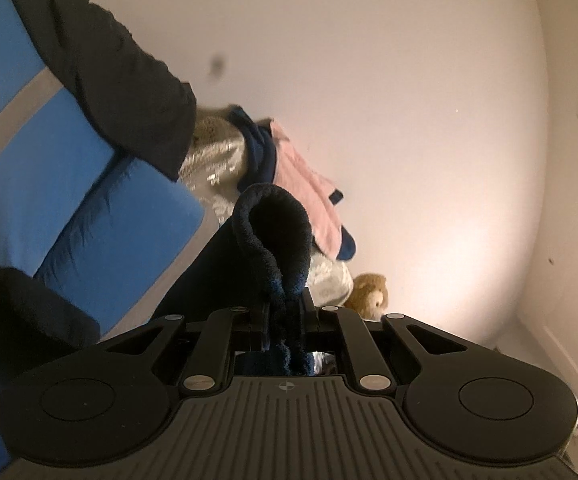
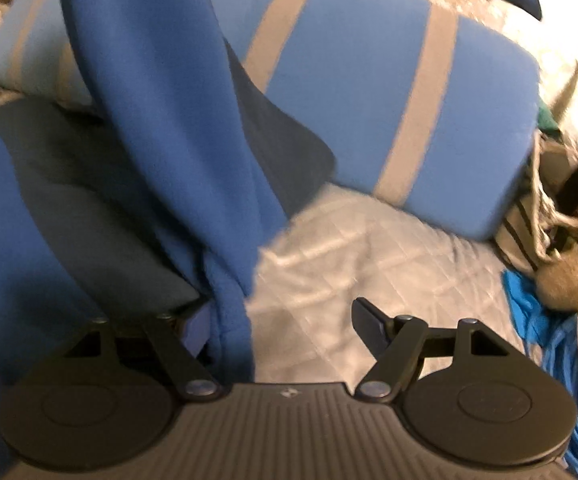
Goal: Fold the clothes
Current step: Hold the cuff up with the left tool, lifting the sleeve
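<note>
Blue garment (image 2: 161, 120) over grey quilted bed (image 2: 369, 248), left hand-held gripper (image 1: 285, 308) clamping it, right (image 2: 289, 328) apart

no readable text, labels or numbers show anywhere.

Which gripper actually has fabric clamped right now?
The left gripper: its jaws are shut on a fold of dark navy fleece. The right gripper stands wide open, blue fleece only draping past its left finger.
</note>
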Tool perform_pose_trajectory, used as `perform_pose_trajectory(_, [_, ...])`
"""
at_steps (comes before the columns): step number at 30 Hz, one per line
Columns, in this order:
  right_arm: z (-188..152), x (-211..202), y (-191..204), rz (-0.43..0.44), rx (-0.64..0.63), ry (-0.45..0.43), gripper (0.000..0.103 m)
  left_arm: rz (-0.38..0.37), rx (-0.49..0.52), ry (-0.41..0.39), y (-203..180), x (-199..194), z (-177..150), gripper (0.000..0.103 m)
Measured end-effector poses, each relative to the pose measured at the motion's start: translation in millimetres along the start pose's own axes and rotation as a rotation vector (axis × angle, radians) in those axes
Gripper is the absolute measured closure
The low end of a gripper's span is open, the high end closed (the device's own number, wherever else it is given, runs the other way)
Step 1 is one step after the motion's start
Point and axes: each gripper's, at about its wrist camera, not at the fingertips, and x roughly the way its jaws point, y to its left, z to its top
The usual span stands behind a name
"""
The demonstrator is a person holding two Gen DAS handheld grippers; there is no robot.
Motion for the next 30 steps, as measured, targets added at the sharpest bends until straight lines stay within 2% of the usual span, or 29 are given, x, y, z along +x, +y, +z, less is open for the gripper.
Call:
perform_pose_trajectory(4, [-11, -4, 0, -0.008, 0.019, -0.029, 0.026, 0.003, -0.007, -0.006, -1, 4, -2, 0.091])
perform_pose_trajectory(9, [-14, -10, 5, -0.003, -0.023, -0.046, 0.028, -0.006, -0.006, 0.003, -4, 5, -7, 0.091])
perform_pose_trajectory(12, [-8, -20, 4, 0.028, -0.062, -0.076, 0.028, -0.009, -0.002, 0.007, -7, 5, -7, 0.091])
perform_pose_trajectory(18, [13, -42, 20, 0.037, -0.191, -0.158, 0.027, -0.004, -0.011, 0.009, -5, 7, -7, 0.091])
perform_pose_trajectory(23, [20, -31, 43, 0.037, -0.250, -0.129, 0.028, 0.005, -0.009, 0.017, -3, 2, -4, 0.091])
perform_pose_trajectory(25, [19, -22, 48, 0.010, -0.256, -0.100, 0.035, 0.013, -0.002, 0.026, 2, -4, -2, 0.091])
perform_pose_trajectory(29, [23, -17, 36, -0.044, -0.147, -0.080, 0.050, 0.030, -0.006, 0.059, 21, -14, 3, 0.091])
perform_pose_trajectory(30, [24, -18, 33, -0.058, -0.132, -0.078, 0.058, 0.041, -0.004, 0.065, 26, -16, 3, 0.091])
